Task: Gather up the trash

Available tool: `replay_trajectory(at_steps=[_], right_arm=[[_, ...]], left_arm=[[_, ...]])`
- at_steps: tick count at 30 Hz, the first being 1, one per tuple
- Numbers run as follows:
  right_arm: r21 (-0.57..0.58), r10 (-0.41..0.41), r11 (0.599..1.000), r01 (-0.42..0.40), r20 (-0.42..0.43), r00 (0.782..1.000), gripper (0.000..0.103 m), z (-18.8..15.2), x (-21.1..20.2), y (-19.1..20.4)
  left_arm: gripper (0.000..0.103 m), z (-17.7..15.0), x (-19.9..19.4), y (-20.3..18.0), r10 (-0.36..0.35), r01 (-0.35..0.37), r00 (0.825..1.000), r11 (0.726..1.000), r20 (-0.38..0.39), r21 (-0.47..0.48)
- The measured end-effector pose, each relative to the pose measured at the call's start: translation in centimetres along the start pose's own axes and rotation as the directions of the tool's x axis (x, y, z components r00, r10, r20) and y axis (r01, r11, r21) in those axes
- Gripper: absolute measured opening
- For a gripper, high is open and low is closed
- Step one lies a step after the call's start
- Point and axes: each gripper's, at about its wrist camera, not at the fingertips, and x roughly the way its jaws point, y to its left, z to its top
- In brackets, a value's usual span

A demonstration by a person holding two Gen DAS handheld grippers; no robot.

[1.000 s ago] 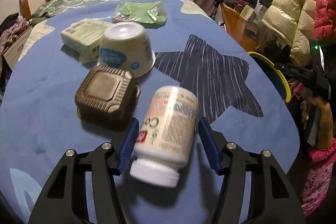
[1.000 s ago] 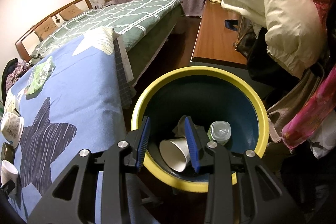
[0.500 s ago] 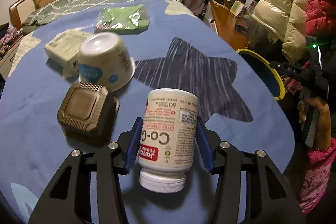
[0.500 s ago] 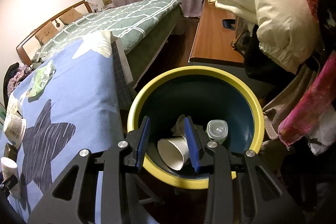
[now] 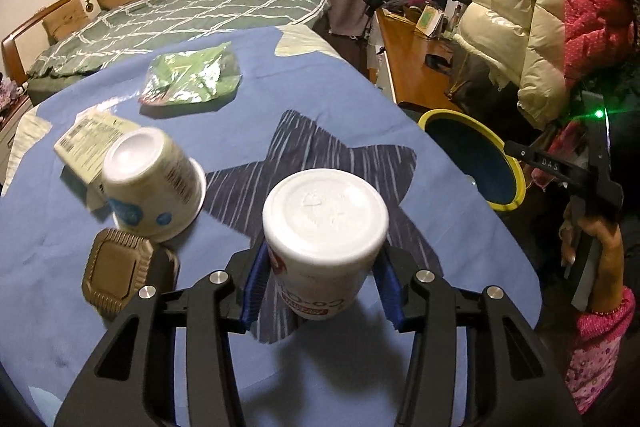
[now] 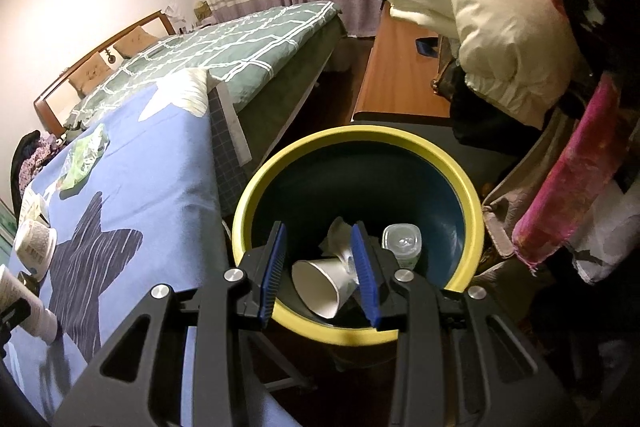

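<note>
Now the left tongs (image 5: 320, 279) are closing on the white supplement bottle (image 5: 325, 239), which sits pinched between the blue pads, base toward the camera, lifted just above the blue tabletop (image 5: 360, 99). The carry step seems underway: next it must travel to the yellow-rimmed bin (image 6: 356, 227) beside the tabletop. The right tongs (image 6: 320, 263) hover half-open and empty over that bin.

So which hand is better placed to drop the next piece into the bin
Left. Its gripper is closing on the white bottle, lifted off the blue cloth. The right gripper hovers over the bin with nothing between its fingers.
</note>
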Motion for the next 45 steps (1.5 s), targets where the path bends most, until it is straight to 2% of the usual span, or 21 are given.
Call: replay_trajectory(at_steps=[9,17,24,31,34,35,36,37,40,43,45], right_arm=[[0.020,-0.018,1.000,0.017,0.028,0.999,0.033,-0.2,-1.3,-1.9],[0.064,-0.055,0.997,0.053,0.035,0.998,0.033,-0.7,-1.9,-5.1],[0.098,-0.085,0.992,0.082,0.031,0.996,0.033,-1.2,-2.3,-7.6],[0.103,-0.097,0.990,0.095,0.016,0.995,0.033,-1.5,-2.3,-8.8],[0.100,-0.104,0.990,0.102,0.013,0.994,0.038,-1.6,-2.3,-8.8],[0.100,-0.106,0.990,0.104,0.013,0.994,0.039,-1.6,-2.3,-8.8],[0.099,-0.106,0.990,0.104,0.012,0.994,0.039,-1.8,-2.3,-8.8],[0.098,-0.106,0.990,0.104,0.013,0.994,0.039,-1.9,-2.4,-8.7],[0.090,-0.102,0.991,0.100,0.011,0.995,0.039,-1.9,-2.6,-8.5],[0.071,-0.088,0.994,0.087,0.009,0.996,0.039,-2.0,-2.5,-7.8],[0.054,-0.075,0.996,0.074,0.008,0.997,0.039,-1.9,-2.4,-7.0]], left_arm=[[0.047,3.0,0.8,-3.0,-0.027,0.026,1.000,0.998,0.016,0.065],[0.047,7.8,2.6,-9.2,-0.110,0.103,0.993,0.979,0.030,0.177],[0.047,11.5,6.5,-16.0,-0.197,0.195,0.980,0.950,-0.013,0.243],[0.047,13.0,11.8,-21.5,-0.217,0.230,0.973,0.933,-0.077,0.277],[0.048,13.1,13.7,-22.7,-0.210,0.230,0.972,0.935,-0.101,0.269],[0.056,13.1,14.3,-22.9,-0.207,0.229,0.972,0.938,-0.108,0.261],[0.072,13.1,14.7,-22.9,-0.198,0.220,0.974,0.942,-0.110,0.254],[0.075,13.0,14.8,-22.9,-0.196,0.216,0.975,0.944,-0.105,0.247],[0.075,12.9,13.7,-22.1,-0.199,0.213,0.976,0.948,-0.084,0.234],[0.075,12.7,10.8,-20.1,-0.175,0.177,0.984,0.957,-0.028,0.229],[0.081,12.2,7.8,-18.0,-0.161,0.152,0.987,0.966,0.029,0.211]])
